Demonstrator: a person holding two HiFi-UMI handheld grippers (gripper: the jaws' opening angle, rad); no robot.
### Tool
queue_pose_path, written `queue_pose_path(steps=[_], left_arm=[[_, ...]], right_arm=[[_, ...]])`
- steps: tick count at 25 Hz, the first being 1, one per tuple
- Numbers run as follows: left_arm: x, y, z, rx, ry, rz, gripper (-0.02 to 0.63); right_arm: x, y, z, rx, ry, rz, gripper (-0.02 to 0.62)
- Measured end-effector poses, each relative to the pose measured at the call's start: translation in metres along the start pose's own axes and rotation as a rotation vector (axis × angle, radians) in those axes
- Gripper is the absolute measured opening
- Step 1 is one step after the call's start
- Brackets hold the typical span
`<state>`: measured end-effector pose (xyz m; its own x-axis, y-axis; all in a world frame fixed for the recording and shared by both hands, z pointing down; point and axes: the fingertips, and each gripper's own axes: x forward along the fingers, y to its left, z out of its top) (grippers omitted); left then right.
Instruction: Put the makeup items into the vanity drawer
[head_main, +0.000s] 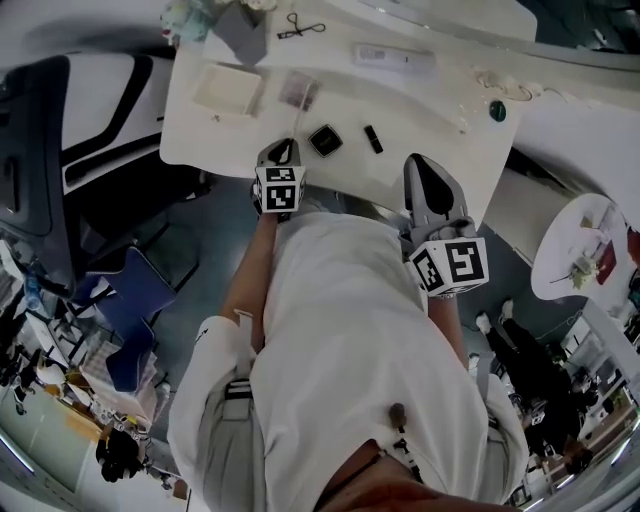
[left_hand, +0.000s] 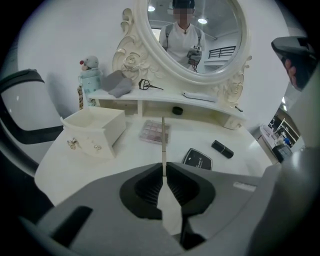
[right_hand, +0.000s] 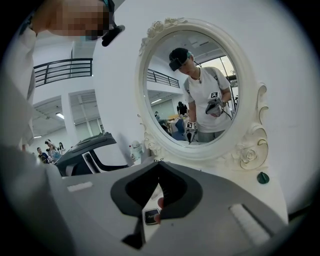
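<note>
A person stands at a white vanity table (head_main: 430, 120) with a hand-held gripper in each hand; the left hand-held gripper (left_hand: 163, 167) is clenched on a slim pale stick (left_hand: 163, 140) that juts straight out from its tips over the table top, its far end pointing toward an eyeshadow palette (left_hand: 155, 131). In the head view the left hand-held gripper (head_main: 285, 150) hovers at the near edge of the table, while the right hand-held gripper (head_main: 418, 165) is held at the same edge further right. The right hand-held gripper (right_hand: 159, 166) is closed, tips together with nothing between them, and is tilted up toward the oval mirror (right_hand: 195, 90), which reflects the person holding both tools. The vanity drawer (left_hand: 85, 145) sits pulled out and open-topped on the left part of the table, well apart from the makeup items. The eyeshadow palette lies just right of the drawer, a black compact (left_hand: 197, 159) lies nearer the person, and a black lipstick (left_hand: 222, 149) rests just to the compact's right, the two apart. On the raised shelf below the mirror lie an eyelash curler (left_hand: 149, 85) and a folded grey cloth (left_hand: 118, 83), with a small plush toy (left_hand: 90, 75) at the shelf's left end
</note>
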<state>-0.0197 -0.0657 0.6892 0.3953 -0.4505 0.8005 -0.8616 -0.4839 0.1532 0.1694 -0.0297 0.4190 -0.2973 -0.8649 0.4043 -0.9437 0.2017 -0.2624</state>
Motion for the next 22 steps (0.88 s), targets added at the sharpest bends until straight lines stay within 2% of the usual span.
queue_pose_path(steps=[8,18,22], left_arm=[[-0.024,0.028,-0.014,-0.068,0.010,0.023,0.031],[-0.056,0.068,-0.011,-0.158,-0.053,0.102,0.031],[-0.067,0.082,-0.005,-0.224,-0.087,0.131,0.031]], right_arm=[[0.027,0.028,0.009,-0.023,0.003,0.067,0.009],[0.061,0.061,0.015,-0.052,0.023,0.167,0.009],[0.073,0.075,0.016,-0.069,0.030,0.213,0.009]])
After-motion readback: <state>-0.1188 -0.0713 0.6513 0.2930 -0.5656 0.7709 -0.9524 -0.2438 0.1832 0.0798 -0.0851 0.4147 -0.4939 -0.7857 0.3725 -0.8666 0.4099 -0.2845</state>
